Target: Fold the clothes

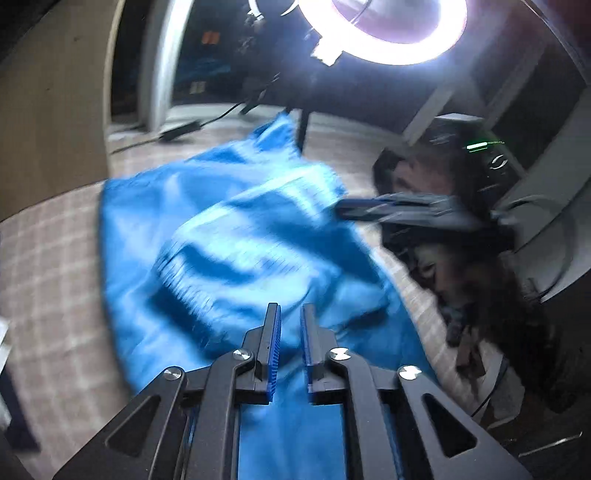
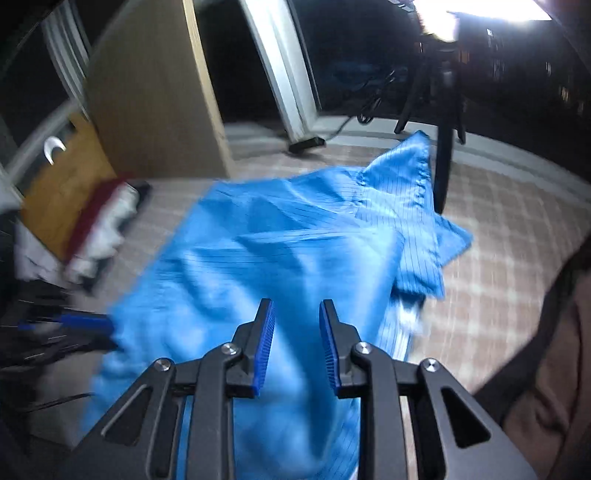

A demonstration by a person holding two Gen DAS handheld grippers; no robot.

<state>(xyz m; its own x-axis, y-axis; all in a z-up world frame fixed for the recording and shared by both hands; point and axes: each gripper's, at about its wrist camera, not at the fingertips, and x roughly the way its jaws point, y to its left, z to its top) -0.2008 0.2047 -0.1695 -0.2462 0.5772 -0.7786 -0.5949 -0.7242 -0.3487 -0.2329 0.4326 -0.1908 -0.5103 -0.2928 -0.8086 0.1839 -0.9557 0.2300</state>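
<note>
A blue pinstriped garment (image 1: 229, 236) lies crumpled on a checked surface; it also shows in the right wrist view (image 2: 266, 251), with a sleeve or corner sticking up at the far right. My left gripper (image 1: 291, 312) is open just above the garment's near part, with nothing between its blue pads. My right gripper (image 2: 297, 306) is open above the garment's near edge and holds nothing. The right gripper shows blurred in the left wrist view (image 1: 406, 210) at the garment's right side. The left gripper shows blurred in the right wrist view (image 2: 74, 325) at the garment's left edge.
A checked cloth (image 2: 498, 258) covers the surface. A red and white pile of clothes (image 2: 103, 229) lies at the left by a wooden cabinet (image 2: 155, 103). A tripod (image 2: 443, 122) stands behind the garment. A ring light (image 1: 388, 29) shines overhead.
</note>
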